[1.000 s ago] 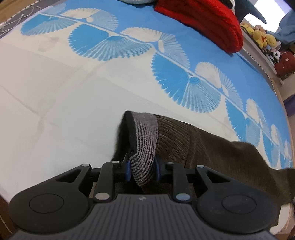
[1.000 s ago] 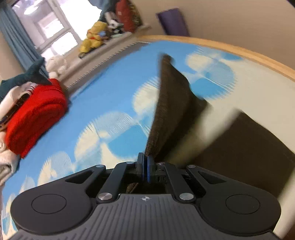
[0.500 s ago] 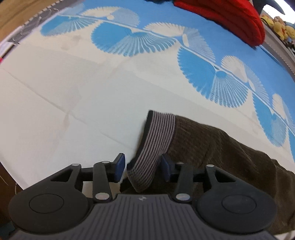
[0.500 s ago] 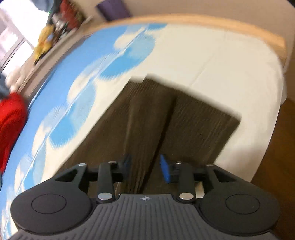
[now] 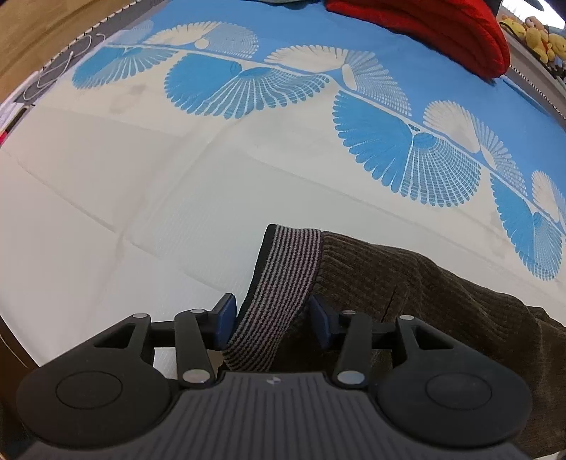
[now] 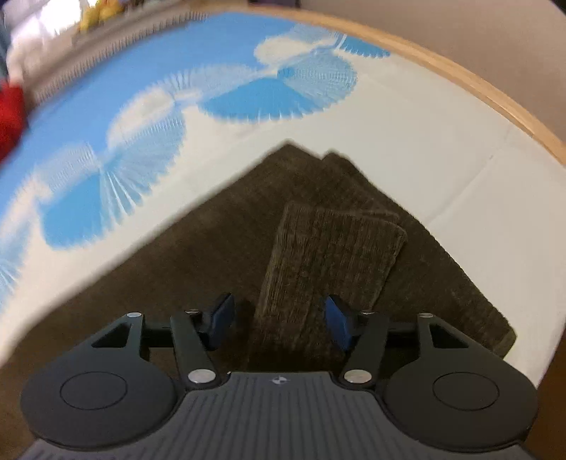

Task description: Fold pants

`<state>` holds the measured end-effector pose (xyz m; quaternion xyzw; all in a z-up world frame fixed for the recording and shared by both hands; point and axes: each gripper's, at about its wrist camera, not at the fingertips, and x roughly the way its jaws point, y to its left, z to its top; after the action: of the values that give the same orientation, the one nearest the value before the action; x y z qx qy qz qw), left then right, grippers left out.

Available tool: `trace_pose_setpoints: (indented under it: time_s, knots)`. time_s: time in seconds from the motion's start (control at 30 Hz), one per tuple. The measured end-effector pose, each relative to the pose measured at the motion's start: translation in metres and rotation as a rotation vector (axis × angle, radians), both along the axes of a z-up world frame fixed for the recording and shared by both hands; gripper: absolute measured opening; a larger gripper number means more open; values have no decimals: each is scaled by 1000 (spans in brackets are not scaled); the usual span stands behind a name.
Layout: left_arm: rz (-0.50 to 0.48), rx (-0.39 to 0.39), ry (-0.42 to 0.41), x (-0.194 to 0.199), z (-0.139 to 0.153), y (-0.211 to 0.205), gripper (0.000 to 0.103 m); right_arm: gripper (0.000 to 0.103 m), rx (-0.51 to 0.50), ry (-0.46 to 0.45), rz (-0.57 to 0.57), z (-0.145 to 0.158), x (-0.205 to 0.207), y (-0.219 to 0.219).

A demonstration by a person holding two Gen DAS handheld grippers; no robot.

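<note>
At the bottom centre of the left wrist view, the left gripper has its jaws spread, and the striped waistband of the pants stands between the blue pads without being pinched. From there the brown cloth runs away to the lower right of the frame, so the long axis of the garment goes from the waistband toward the right edge. In the right wrist view, the right gripper is also spread at the bottom centre, and a narrow folded strip of the leg end lies between its pads, loose, pointing up toward the middle of the frame. Under this strip the wider layers of the pants lie flat and come to a corner in the upper middle. So each hand is at one end of the garment: the left at the waist, the right at the hems; I judge that the next fold must bring one end along this axis toward the other. The fabric looks like ribbed corduroy, thick and soft, and the waistband is a knitted elastic with fine grey and black stripes. Farther off is the bed sheet, smooth and cream with blue fan shapes, and at the top right a red ribbed blanket.
</note>
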<state>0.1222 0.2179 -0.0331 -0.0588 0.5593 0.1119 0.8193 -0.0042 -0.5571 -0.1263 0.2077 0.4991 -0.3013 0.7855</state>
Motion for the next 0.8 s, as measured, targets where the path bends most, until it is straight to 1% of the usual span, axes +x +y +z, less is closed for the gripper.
trace_pose_setpoints:
  time_s: [0.03, 0.07, 0.1, 0.13, 0.17, 0.27, 0.33, 0.37, 0.43, 0.5, 0.53, 0.57, 0.63, 0.67, 0.7, 0.73, 0.8]
  knots:
    - [1, 1, -1, 1, 0, -1, 51, 52, -33, 19, 17, 2, -2, 2]
    - [3, -1, -3, 2, 1, -2, 51, 41, -67, 31, 18, 5, -5, 2]
    - [5, -2, -7, 2, 2, -2, 51, 30, -75, 25, 4, 9, -11, 0]
    - [5, -2, -9, 2, 2, -3, 51, 21, -60, -10, -34, 15, -19, -7]
    - [5, 1, -10, 2, 3, -4, 51, 8, -26, -76, -100, 25, -32, -16]
    - [-2, 6, -6, 2, 2, -5, 51, 7, 64, -263, -293, 55, -81, -41]
    - [-13, 13, 0, 3, 1, -6, 51, 7, 106, -300, -378, 61, -111, -49]
    - [-19, 16, 1, 2, 1, -6, 51, 7, 132, -292, -403, 58, -122, -52]
    - [-26, 15, 6, 2, 0, -4, 51, 7, 231, -247, -447, 42, -141, -61]
    - [-27, 10, 6, 1, 0, -1, 52, 10, 331, -224, -487, 26, -155, -70]
    - [-23, 7, 5, 1, 1, 0, 53, 10, 336, -215, -496, 23, -159, -72]
    - [-15, 3, 3, 0, 1, 3, 53, 13, 323, -215, -499, 23, -161, -73]
    - [2, -6, 5, -1, 1, 6, 54, 13, 292, -229, -498, 28, -164, -75]
    - [11, -11, 5, -2, 1, 8, 54, 16, 284, -241, -498, 30, -165, -74]
    - [18, -19, 4, -2, 1, 9, 54, 21, 278, -249, -499, 29, -164, -76]
    - [22, -25, 5, -2, 2, 9, 54, 23, 277, -251, -490, 25, -160, -78]
    - [23, -26, 9, -3, 1, 7, 54, 23, 266, -218, -468, 18, -148, -81]
